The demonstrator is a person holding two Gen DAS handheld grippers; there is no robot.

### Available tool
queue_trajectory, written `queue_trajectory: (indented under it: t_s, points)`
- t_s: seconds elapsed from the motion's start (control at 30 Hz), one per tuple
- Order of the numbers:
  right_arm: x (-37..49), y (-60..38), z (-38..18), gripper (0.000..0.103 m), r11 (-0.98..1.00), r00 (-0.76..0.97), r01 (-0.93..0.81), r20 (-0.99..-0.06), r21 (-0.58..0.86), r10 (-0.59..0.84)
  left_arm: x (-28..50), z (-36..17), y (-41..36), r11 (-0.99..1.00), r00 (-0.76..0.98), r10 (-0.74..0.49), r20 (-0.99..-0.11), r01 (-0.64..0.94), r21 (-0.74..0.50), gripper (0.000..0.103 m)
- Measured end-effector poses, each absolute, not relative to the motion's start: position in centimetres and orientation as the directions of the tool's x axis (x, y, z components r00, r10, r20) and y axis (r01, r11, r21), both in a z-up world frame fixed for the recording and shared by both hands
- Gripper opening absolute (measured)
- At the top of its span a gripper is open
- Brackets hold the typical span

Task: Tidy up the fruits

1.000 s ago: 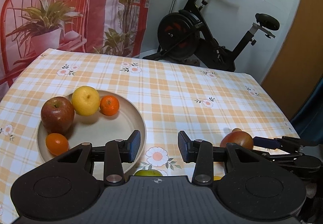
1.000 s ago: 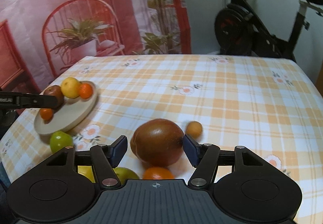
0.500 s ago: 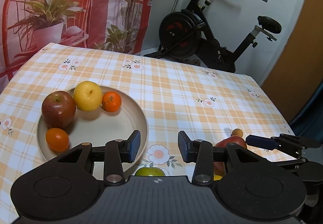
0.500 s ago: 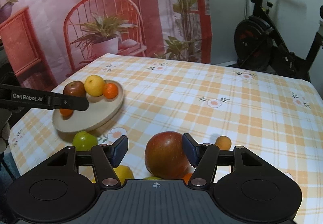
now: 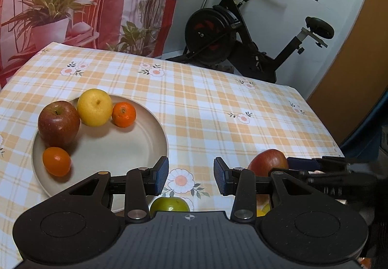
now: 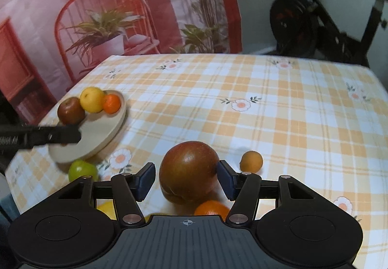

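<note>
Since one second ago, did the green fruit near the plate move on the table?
No. In the right wrist view the green fruit still lies just off the plate's near rim, left of the same printed daisy.

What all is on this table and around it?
plate: one, beige, left part of the table
apples: two, red; one on the plate, one between the right gripper's fingers
yellow fruit: two; one on the plate, one half hidden by the right gripper
oranges: two on the plate, one under the held-out apple
small orange fruit: one, on the cloth
green fruit: one, beside the plate
tablecloth: orange-white checks, flowers
exercise bike: black, behind the table
backdrop: red, printed chair and plants
left gripper: black, open, empty
right gripper: black, grip unclear
</note>
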State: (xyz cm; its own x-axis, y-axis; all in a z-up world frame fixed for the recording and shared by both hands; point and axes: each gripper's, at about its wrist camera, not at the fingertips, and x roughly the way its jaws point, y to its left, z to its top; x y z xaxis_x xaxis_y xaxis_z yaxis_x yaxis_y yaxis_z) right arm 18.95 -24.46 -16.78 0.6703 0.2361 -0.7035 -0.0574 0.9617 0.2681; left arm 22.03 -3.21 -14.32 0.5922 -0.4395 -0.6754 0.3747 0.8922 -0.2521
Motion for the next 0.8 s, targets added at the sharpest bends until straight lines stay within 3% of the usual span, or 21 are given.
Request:
queue_trajectory:
  t_s: [0.4,0.8]
  points:
    - [23.9,-26.1,-17.7,0.056,0.942,0.592,0.000,-0.760,0.334,0.270,22.4,-14.5,-2.7,0.893,0.591,-0.443,-0.674,0.356,-0.275,0.043]
    - [22.9,-23.4,-17.7,0.058,0.976,0.600,-0.096,-0.771,0.196,0.214,23.9,-14.2,-3.2,0.879,0.571,-0.467,-0.675,0.382,-0.285,0.043]
